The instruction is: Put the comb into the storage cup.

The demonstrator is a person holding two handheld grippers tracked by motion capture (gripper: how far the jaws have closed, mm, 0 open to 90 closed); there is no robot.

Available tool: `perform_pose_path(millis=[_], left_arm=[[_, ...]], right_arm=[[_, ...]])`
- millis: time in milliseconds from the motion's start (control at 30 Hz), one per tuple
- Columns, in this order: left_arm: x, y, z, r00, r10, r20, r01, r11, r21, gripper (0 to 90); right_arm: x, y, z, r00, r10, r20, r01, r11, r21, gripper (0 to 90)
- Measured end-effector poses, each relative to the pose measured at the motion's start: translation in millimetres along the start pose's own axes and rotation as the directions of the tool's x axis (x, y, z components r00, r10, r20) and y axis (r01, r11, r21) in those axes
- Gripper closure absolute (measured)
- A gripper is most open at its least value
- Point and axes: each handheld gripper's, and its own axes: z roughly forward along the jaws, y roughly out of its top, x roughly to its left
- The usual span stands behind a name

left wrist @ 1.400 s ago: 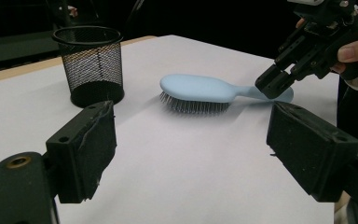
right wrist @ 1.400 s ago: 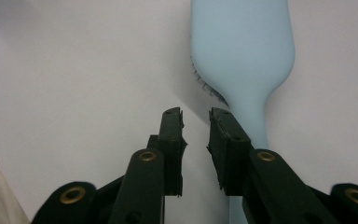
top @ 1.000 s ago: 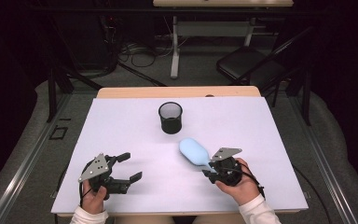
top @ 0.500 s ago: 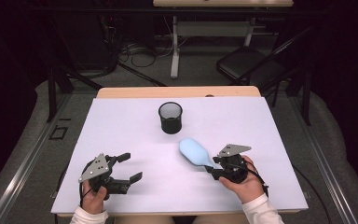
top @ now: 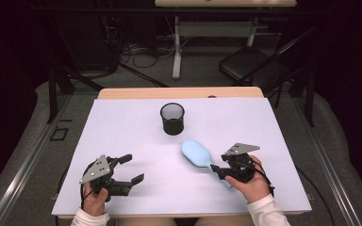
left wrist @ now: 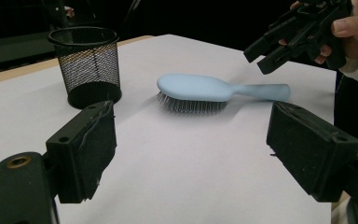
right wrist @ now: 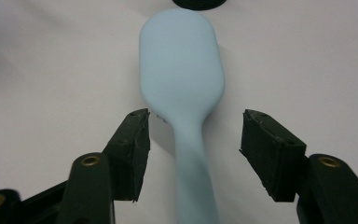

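The pale blue plastic hairbrush [top: 196, 153] lies bristles down on the white surface [top: 122, 127], a little right of centre and toward the near edge, its oval head aimed at the far left and its handle running back toward the near right corner. Right over that handle hangs the right claw [top: 217, 169], gripped in the person's right hand [top: 250, 181]. Its jaws have just been opening, and in the right gripper view they stand apart, one on each side of the handle [right wrist: 193, 177] with a clear gap either way, so nothing is clamped. From the left gripper view the right claw [left wrist: 272, 46] sits above the handle's end, lifted off it, and the hairbrush [left wrist: 200, 88] rests flat on its bristles with its shadow tight beneath.

Over by the near left corner, the left claw [top: 132, 168] is held in the left hand [top: 94, 200], close above the surface, pointing toward the right edge. Its jaws are spread wide with only bare surface between them, and the brush is well apart from it.

Beyond the brush head, near the middle of the surface toward the far edge, stands the black wire-mesh cup [top: 172, 118], upright, close to the brush tip but not touching it. In the right gripper view just its dark base [right wrist: 198, 3] peeks in at the top.
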Motion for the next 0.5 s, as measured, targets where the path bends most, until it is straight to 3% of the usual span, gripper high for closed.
perform_pose_path(millis=[500], left_arm=[[-0.1,0.0,0.2,1.0,-0.002,-0.001,0.002,1.0,0.0,15.5]], right_arm=[[-8.5,-1.3,3.5,0.9996,0.027,0.011,-0.027,1.0,-0.009,18.3]])
